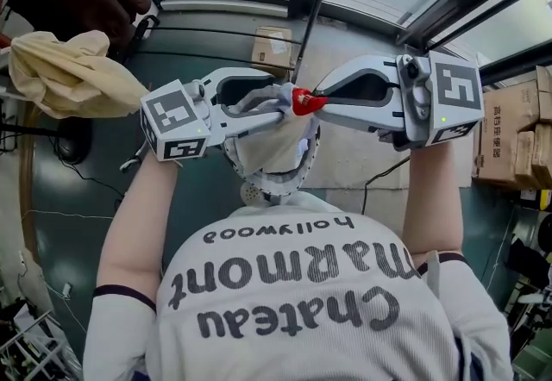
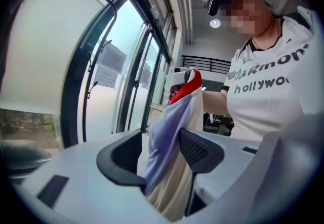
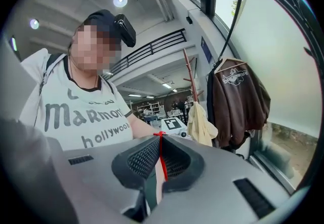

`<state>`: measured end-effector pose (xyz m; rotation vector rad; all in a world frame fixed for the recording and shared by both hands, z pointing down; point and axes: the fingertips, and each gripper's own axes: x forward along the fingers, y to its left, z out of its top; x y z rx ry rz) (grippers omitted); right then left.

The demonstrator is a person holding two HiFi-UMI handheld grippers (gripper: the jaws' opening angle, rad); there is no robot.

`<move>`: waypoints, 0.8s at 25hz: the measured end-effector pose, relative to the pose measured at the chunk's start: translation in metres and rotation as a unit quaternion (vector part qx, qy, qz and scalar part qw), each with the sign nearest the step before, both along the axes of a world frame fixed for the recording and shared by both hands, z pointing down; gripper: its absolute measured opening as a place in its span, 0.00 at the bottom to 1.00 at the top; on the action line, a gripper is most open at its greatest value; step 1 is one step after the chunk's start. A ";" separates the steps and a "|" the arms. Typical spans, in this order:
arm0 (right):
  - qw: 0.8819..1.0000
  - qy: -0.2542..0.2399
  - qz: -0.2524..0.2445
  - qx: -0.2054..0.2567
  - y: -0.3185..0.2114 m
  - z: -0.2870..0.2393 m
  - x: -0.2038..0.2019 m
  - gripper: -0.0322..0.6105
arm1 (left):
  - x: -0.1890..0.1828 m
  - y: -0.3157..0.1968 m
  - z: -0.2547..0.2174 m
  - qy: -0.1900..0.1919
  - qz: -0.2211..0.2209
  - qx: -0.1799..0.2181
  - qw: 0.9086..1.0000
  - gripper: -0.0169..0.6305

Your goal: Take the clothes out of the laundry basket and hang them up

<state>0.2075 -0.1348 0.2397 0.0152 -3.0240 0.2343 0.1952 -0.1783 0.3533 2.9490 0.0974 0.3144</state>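
Pinching red hem of garment (image 1: pixel 269 146) in right tongs (image 1: pixel 316 102); holding left tongs (image 1: pixel 279 117) apart around the loose cloth.

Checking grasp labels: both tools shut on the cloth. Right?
Not quite. The left tool is open, the cloth just hanging between its jaws, as the left gripper view shows. The right tool is shut on the cloth.

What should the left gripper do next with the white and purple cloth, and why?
Probably close the left gripper on the white-and-lilac cloth with red trim. Its fingers stand apart with the cloth hanging between them, while only the right gripper pinches the red edge. A second grip would let the person spread it for hanging.
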 end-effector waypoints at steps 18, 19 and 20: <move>0.993 0.077 -0.007 -0.090 -0.003 0.078 -0.009 0.10 | -0.043 -0.044 -0.032 0.008 -0.108 0.037 0.993 0.05; 0.992 0.083 0.000 -0.092 -0.005 0.086 -0.015 0.10 | -0.046 -0.048 -0.039 0.016 -0.124 0.045 0.991 0.05; 0.992 0.086 0.011 -0.092 -0.009 0.094 -0.022 0.10 | -0.048 -0.050 -0.047 0.025 -0.136 0.052 0.989 0.05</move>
